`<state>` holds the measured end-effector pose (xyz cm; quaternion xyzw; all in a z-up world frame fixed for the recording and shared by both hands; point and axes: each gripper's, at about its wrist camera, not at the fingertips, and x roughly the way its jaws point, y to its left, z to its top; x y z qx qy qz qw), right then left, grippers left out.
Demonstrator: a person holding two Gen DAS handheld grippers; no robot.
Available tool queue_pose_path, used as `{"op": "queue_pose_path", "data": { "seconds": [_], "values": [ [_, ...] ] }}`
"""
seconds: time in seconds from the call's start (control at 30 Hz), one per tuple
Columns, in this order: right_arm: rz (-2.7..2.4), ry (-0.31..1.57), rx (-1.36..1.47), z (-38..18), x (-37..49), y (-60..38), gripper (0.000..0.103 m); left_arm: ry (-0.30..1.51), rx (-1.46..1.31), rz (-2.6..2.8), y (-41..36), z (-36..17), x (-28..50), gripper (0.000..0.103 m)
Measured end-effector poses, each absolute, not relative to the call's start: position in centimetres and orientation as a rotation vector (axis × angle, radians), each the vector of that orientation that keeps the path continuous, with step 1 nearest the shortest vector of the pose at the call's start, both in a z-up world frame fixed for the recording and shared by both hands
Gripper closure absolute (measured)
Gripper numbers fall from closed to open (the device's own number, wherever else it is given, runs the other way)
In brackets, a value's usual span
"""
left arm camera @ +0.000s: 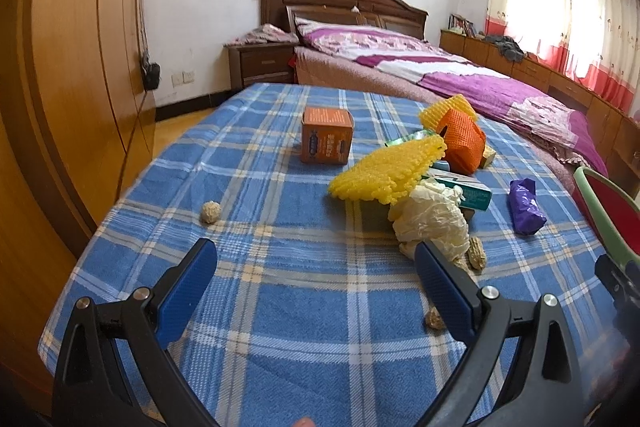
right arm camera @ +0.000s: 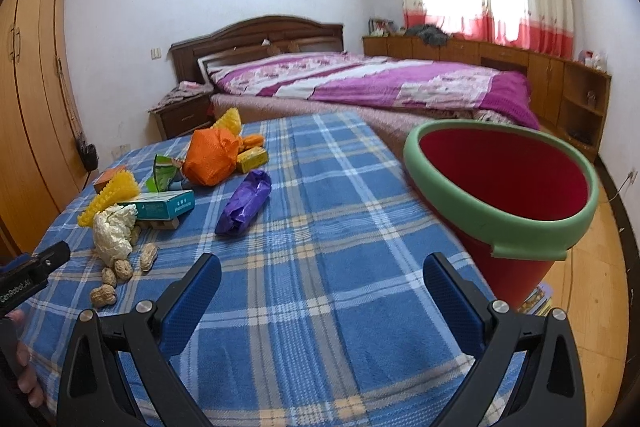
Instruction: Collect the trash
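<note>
Trash lies on a blue plaid cloth (left arm camera: 304, 291): a crumpled white paper (left arm camera: 434, 217), yellow foam net (left arm camera: 384, 171), orange foam net (left arm camera: 464, 139), orange box (left arm camera: 326, 141), teal box (left arm camera: 472, 193), purple wrapper (left arm camera: 526, 207) and peanut shells (left arm camera: 478, 257). My left gripper (left arm camera: 316, 255) is open and empty, its right finger just in front of the white paper. My right gripper (right arm camera: 322, 271) is open and empty over bare cloth. A red bin with a green rim (right arm camera: 504, 187) stands at the cloth's right edge, beside the right gripper. The purple wrapper (right arm camera: 244, 203) and white paper (right arm camera: 112, 231) lie left of it.
A walnut (left arm camera: 211, 211) lies alone at the left of the cloth, another shell (left arm camera: 435, 319) near my left gripper. A wooden wardrobe (left arm camera: 68, 67) stands left. A bed with purple covers (right arm camera: 360, 83) lies behind. Wooden floor (right arm camera: 592, 267) shows at right.
</note>
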<state>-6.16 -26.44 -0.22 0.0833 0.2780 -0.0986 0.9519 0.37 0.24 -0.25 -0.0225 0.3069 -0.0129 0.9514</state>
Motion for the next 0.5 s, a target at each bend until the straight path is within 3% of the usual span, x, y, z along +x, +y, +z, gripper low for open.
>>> {"op": "queue_pose_path", "data": {
  "seconds": [0.5],
  "values": [
    [-0.160, 0.686, 0.204, 2.0, -0.9, -26.0, 0.000, 0.722, -0.115, -0.076, 1.1, 3.0, 7.9, 0.005]
  ]
}}
